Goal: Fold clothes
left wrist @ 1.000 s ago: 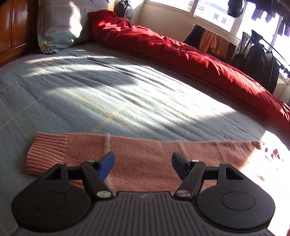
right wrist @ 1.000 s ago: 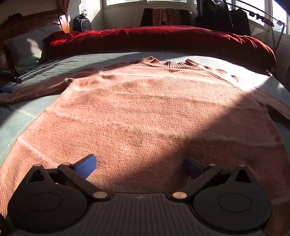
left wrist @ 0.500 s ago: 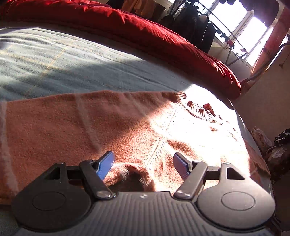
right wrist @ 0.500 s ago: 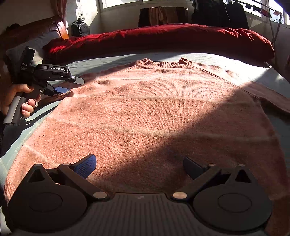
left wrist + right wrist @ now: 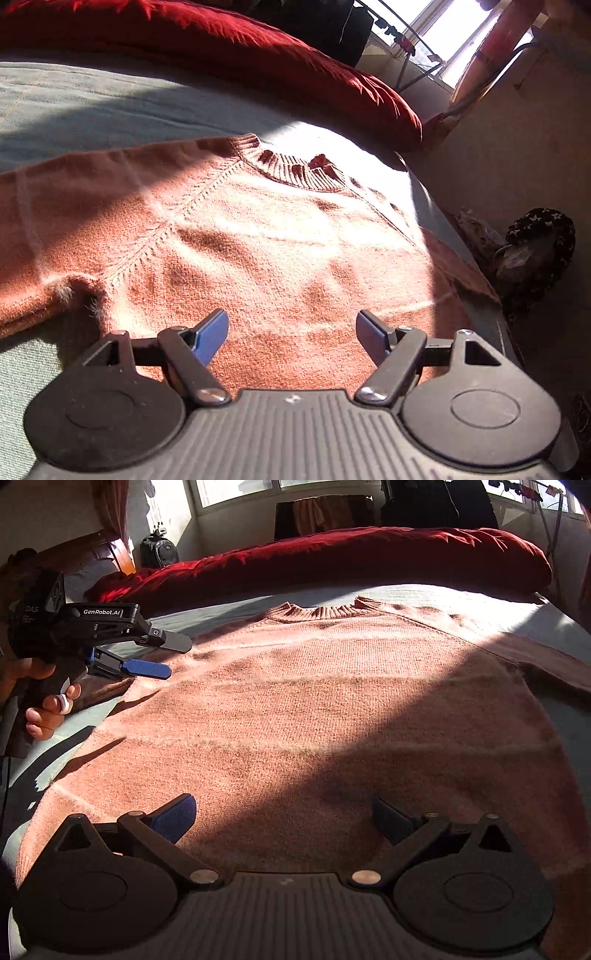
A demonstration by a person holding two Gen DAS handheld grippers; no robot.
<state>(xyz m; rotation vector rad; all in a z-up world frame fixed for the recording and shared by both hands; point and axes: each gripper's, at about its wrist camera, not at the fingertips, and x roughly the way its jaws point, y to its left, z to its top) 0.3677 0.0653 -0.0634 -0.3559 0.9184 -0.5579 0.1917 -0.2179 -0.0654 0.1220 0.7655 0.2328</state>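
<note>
A salmon-pink knitted sweater lies spread flat on the bed, its ribbed collar at the far side. In the left wrist view the same sweater fills the middle, collar ahead and one sleeve running off to the left. My left gripper hovers over the sweater near that sleeve's armpit; its jaws are opening and nothing is between them. From the right wrist view the left gripper shows side-on above the sweater's left shoulder, held by a hand. My right gripper stands open over the sweater's lower part.
A red duvet lies bunched along the far side of the grey-blue bedsheet. A wooden headboard and a black backpack are at the far left. Dark clothes hang by the windows. A dark bundle sits off the bed's right edge.
The left gripper has swung from the sleeve's cuff end rightwards along the sleeve to the body near the collar. It has come into the right wrist view. The right gripper has barely shifted.
</note>
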